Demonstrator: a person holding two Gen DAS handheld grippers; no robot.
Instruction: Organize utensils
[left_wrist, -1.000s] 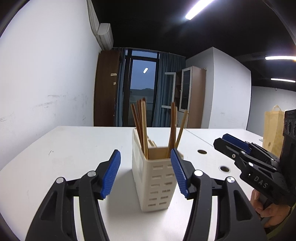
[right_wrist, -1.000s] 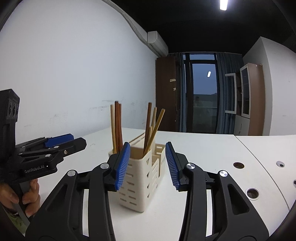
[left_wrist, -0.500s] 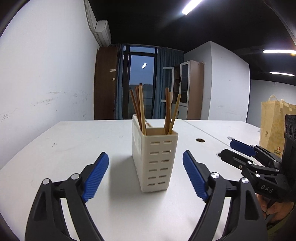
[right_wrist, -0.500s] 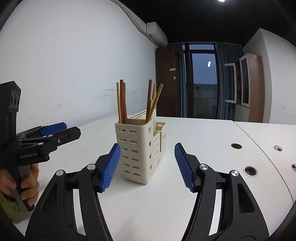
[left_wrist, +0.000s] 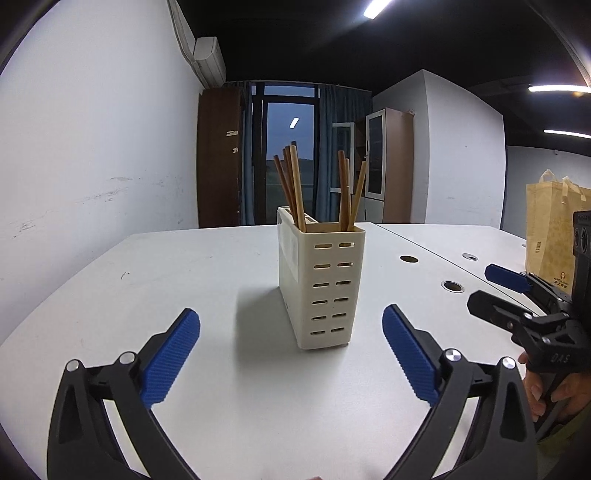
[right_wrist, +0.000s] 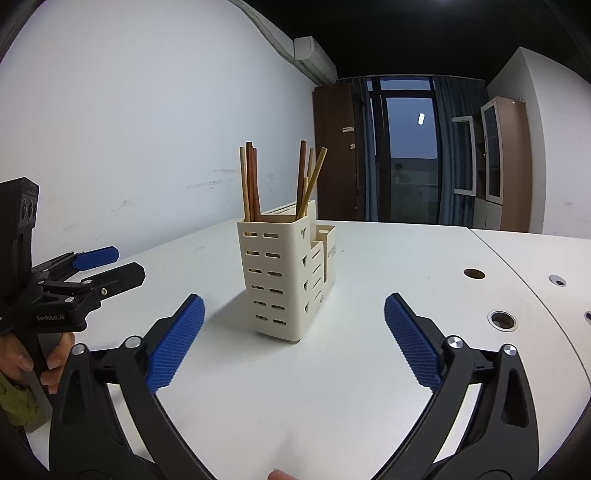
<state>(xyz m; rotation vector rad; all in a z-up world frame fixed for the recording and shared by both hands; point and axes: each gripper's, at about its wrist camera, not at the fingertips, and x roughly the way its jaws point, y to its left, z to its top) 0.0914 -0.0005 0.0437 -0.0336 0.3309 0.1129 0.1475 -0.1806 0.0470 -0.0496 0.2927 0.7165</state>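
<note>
A cream slotted utensil holder (left_wrist: 325, 284) (right_wrist: 277, 280) stands upright on the white table (left_wrist: 147, 280), with several wooden chopsticks (left_wrist: 295, 184) (right_wrist: 251, 181) sticking out of its top. My left gripper (left_wrist: 291, 325) sits low before the holder, jaws opening wide, nothing between the blue pads. My right gripper (right_wrist: 293, 310) faces the same holder from the other side, jaws also opening wide and empty. Each gripper shows in the other's view: the right gripper (left_wrist: 498, 291) at the right edge, the left gripper (right_wrist: 110, 264) at the left edge, each held by a hand.
A yellow paper bag (left_wrist: 554, 229) stands on the table at the far right. Round cable holes (right_wrist: 500, 319) dot the tabletop to the right. A white wall (right_wrist: 129, 147) runs along the left side.
Both grippers opened from partly closed to wide and drew back and down from the holder, which now stands farther ahead of the pads.
</note>
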